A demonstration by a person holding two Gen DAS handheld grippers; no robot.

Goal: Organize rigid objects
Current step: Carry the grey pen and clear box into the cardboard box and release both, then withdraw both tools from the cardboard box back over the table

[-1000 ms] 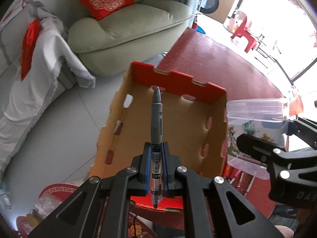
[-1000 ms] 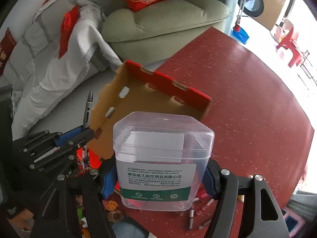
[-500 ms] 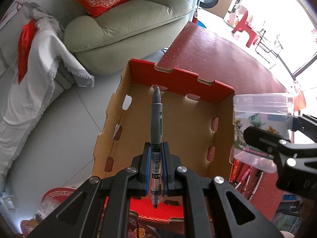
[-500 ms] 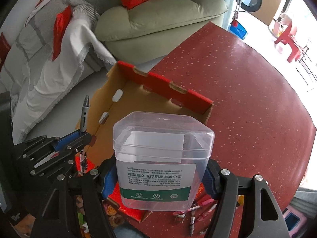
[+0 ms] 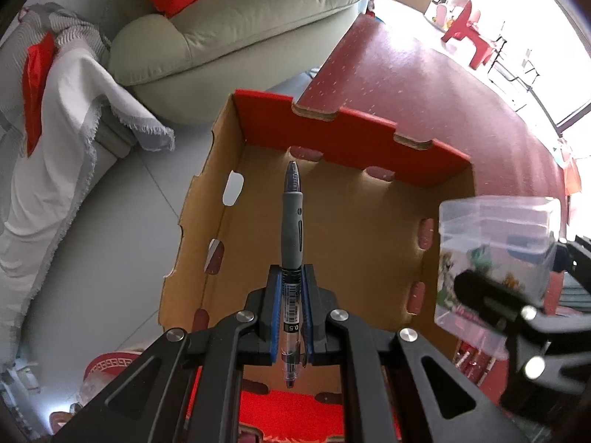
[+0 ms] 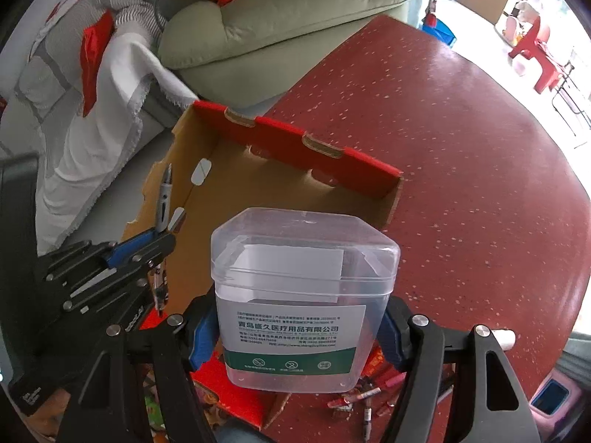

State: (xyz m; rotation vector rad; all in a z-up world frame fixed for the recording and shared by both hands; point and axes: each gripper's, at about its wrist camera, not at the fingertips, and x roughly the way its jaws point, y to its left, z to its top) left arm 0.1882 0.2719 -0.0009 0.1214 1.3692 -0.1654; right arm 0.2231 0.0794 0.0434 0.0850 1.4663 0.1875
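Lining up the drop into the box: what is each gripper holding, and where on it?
Left gripper clamps the pen on its clear lower barrel; right gripper grips the clear plastic container by its side walls.

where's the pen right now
The pen is clamped in the left tongs, tip forward, above the open cardboard box, left of the clear plastic tub.

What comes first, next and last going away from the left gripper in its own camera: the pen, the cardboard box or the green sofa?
1. Pen: clamped in the left gripper, pointing forward.
2. Cardboard box: open, right under and ahead of the pen.
3. Green sofa: beyond the box, upper left.
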